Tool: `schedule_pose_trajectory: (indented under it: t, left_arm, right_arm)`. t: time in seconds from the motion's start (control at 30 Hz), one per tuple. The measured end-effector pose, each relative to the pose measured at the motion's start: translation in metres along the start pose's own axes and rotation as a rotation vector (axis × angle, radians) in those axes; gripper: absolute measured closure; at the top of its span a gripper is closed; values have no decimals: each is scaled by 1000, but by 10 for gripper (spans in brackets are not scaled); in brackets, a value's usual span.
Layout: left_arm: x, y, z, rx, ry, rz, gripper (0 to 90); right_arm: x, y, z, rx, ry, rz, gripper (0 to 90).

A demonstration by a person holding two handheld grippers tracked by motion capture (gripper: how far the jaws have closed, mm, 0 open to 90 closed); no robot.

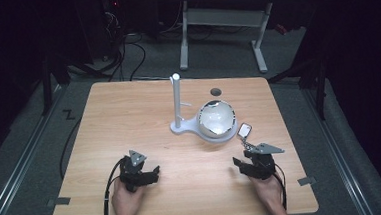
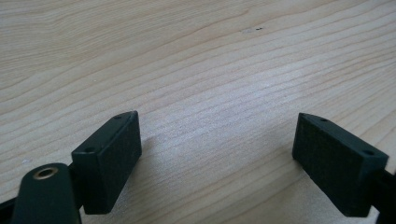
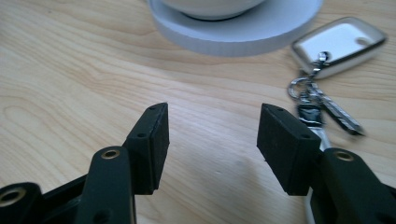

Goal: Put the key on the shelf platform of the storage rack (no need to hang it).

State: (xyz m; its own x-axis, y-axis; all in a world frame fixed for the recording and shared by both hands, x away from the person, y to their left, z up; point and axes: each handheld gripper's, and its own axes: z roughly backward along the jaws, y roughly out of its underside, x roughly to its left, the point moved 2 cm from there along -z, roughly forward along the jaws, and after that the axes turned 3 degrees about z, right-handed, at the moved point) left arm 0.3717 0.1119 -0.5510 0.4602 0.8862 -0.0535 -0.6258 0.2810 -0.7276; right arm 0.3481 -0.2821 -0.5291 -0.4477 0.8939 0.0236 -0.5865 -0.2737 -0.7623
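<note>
Wooden worktop (image 1: 129, 116) carries a white bowl (image 1: 216, 117) on a post stand (image 1: 179, 123), a key fob (image 1: 244, 130) beside it, while left tongs (image 1: 150, 175) and right tongs (image 1: 239, 165) rest wide apart and empty at the near edge, seemingly ready to start.

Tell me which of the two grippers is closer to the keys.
The right gripper. The keys lie on the table just ahead of its open jaws, beside the white stand. The left gripper faces bare wood.
</note>
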Motion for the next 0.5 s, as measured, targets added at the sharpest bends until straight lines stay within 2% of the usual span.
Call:
schedule_pose_trajectory:
  t: [0.27, 0.5]
  left_arm:
    - [0, 0, 0, 0, 1, 2, 160]
    - [0, 0, 0, 0, 0, 2, 160]
  right_arm:
    - [-23, 1, 11, -11, 45, -50, 490]
    - [-36, 4, 10, 2, 80, -78, 540]
